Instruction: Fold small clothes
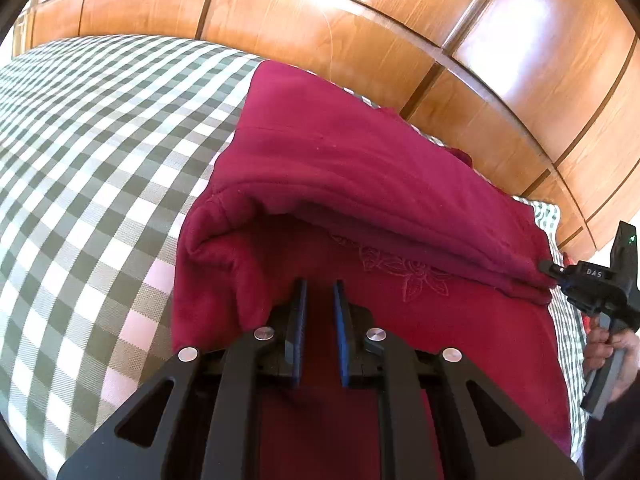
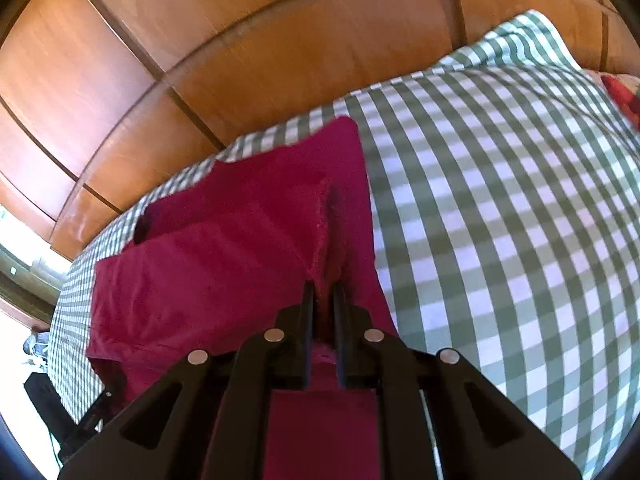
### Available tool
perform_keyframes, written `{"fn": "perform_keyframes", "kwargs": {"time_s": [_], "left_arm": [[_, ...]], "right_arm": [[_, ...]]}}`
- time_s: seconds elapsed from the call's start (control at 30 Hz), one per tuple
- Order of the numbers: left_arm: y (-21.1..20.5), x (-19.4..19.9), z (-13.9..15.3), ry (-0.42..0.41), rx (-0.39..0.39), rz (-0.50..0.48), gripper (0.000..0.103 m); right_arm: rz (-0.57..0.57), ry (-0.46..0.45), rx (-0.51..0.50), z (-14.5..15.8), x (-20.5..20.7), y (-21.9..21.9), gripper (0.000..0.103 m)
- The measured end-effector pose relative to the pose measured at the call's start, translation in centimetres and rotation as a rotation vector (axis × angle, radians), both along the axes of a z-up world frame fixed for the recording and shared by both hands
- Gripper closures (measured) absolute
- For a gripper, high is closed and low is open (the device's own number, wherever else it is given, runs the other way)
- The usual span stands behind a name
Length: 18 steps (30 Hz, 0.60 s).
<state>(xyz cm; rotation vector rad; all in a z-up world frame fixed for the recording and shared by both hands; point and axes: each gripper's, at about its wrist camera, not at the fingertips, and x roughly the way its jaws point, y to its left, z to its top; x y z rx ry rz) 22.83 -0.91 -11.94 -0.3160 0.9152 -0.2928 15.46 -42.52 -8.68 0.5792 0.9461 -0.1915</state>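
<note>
A maroon garment (image 1: 360, 168) with an embroidered flower lies on the green-and-white checked bed sheet (image 1: 100, 160), its far part folded over toward me. My left gripper (image 1: 320, 286) sits at the garment's near edge, blue pads close together with maroon cloth between them and draped over the left finger. At the right edge of this view, my right gripper (image 1: 550, 271), held by a hand (image 1: 612, 344), pinches the folded layer's corner. In the right wrist view the right gripper (image 2: 322, 288) is shut on a bunched ridge of the garment (image 2: 208, 256).
Glossy wooden panels (image 1: 360, 20) rise right behind the bed, close to the garment's far edge. The checked sheet (image 2: 500, 220) spreads wide on the other side. A red patterned item (image 2: 624, 96) lies at its far corner.
</note>
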Motion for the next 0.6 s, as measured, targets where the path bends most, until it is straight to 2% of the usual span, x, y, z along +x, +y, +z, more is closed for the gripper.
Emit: {"fn": "perform_keyframes", "kwargs": {"time_s": [0.1,0.27,0.3,0.33,0.37,0.4,0.5,0.6], "left_arm": [[-0.6,-0.5,1.6,0.007,0.018,-0.057,0.091],[-1.1,-1.2,5.9,-0.121,0.016,-0.072,0.091],[-1.1,-0.8,6.4,-0.135,0.009,-0.063,0.091],[-1.0,-0.3,6.9,-0.145,0.015,-0.051,0.091],[-1.0,0.2,7.0,-0.146,0.022,-0.039,0.091],[-1.0,0.7,7.0,-0.145,0.027,-0.032,0.091],[-1.0,2.2,6.3,-0.125,0.068,0.0,0.091],[-0.9,3.4,5.4,-0.09,0.098,0.028,0.091]], "right_arm": [[0.002,-0.017,0.013,0.1,0.2,0.3,0.095],[0.012,-0.008,0.008,1.0,-0.4,-0.9,0.091],[-0.003,-0.006,0.003,1.5,-0.9,-1.1,0.087],[-0.016,-0.007,-0.014,1.9,-1.4,-1.3,0.069],[-0.033,-0.013,-0.043,2.4,-1.9,-1.4,0.058],[-0.048,-0.032,-0.077,3.2,-2.5,-1.3,0.053],[-0.031,-0.088,-0.096,5.0,-3.1,-0.3,0.053],[0.045,-0.102,-0.138,5.5,-2.1,2.4,0.052]]}}
